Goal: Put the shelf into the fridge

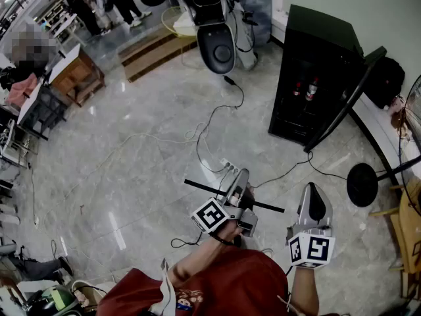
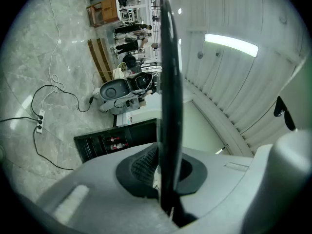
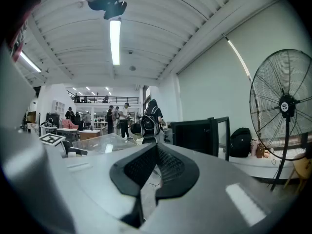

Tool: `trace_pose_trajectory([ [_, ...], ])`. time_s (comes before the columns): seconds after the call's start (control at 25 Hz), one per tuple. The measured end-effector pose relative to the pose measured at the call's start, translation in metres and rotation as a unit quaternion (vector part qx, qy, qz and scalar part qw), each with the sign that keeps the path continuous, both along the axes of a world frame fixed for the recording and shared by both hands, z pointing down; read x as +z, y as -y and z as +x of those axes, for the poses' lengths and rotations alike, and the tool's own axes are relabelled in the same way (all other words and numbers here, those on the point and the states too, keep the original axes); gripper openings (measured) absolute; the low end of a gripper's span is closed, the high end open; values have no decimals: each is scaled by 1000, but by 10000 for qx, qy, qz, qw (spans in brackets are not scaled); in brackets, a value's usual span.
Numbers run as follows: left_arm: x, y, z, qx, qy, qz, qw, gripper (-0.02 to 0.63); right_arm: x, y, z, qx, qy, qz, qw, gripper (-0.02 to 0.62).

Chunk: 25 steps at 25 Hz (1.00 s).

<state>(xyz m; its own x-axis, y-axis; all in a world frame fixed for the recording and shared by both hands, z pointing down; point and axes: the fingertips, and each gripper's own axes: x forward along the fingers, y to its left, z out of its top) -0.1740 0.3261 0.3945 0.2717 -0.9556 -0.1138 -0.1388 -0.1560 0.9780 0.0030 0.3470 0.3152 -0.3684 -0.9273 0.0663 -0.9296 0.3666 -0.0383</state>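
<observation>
The shelf (image 1: 263, 205), a glass pane with a dark rim, is edge-on in the head view as a thin black line across the floor below me. My left gripper (image 1: 242, 176) is shut on it near its middle. In the left gripper view the rim (image 2: 168, 82) runs straight up from the closed left gripper (image 2: 168, 179). The black fridge (image 1: 316, 71) stands ahead to the right, door (image 1: 348, 97) open, bottles inside; it also shows beyond the jaws (image 2: 117, 143). My right gripper (image 1: 314, 193) is shut and holds nothing, right of the shelf. Its view faces the fridge (image 3: 200, 135).
A standing fan's base (image 1: 362, 184) and pole rise right of the fridge; its head (image 3: 285, 104) is at the right. A power strip (image 1: 227, 166) with cables lies on the floor ahead. A black bag (image 1: 385, 81), a wooden chair (image 1: 408, 236), and people at far desks.
</observation>
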Motion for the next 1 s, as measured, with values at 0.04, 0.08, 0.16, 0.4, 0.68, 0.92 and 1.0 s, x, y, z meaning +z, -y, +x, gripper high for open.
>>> trace_pose_trajectory([
  [0.04, 0, 1, -4, 7, 20, 14, 10000, 15, 0, 1, -4, 5, -1, -2, 10000, -2],
  [0.08, -1, 3, -8, 14, 30, 28, 10000, 15, 0, 2, -8, 10, 0, -2, 10000, -2],
  [0.16, -2, 6, -17, 25, 84, 57, 9999, 15, 0, 6, -16, 27, 12, -6, 10000, -2],
  [0.4, -5, 27, -34, 144, -46, 134, 9998, 15, 3, 22, -36, 176, 19, -15, 9998, -2],
  [0.68, 2, 53, -55, 425, 145, 177, 9988, 15, -2, 39, -54, 550, 118, 56, 9984, 0],
  [0.92, 8, 72, -53, 681, -61, 101, 9976, 15, 2, 47, -58, 812, 126, 42, 9966, -2],
  [1.0, 9, 78, -47, 740, -188, 75, 9971, 15, 6, 50, -54, 877, 107, -12, 9961, -1],
])
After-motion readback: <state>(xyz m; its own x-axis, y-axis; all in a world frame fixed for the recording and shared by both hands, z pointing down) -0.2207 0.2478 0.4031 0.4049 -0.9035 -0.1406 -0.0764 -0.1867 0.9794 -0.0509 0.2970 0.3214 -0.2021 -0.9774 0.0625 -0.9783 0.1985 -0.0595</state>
